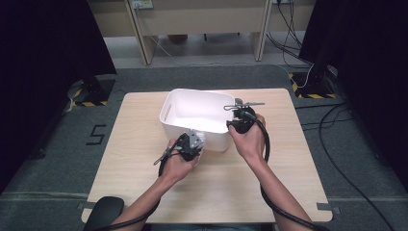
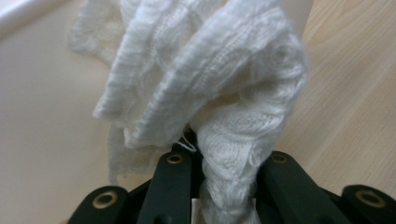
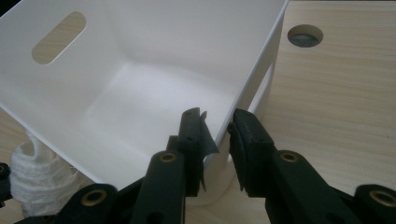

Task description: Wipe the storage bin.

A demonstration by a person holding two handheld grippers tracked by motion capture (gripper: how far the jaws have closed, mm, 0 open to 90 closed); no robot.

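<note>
White cloth (image 2: pixel 205 93) clamped in left tongs (image 2: pixel 224 186)

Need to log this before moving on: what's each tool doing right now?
Left tool: shut on the white cloth.
Right tool: jaws astride the corner wall of the white bin, gripping it.

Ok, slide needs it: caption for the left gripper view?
Left gripper clamps a bunched white cloth above the wooden table.

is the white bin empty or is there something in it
Empty: the right gripper view shows the white bin's bare floor; the white cloth is outside it, in the left gripper.
</note>
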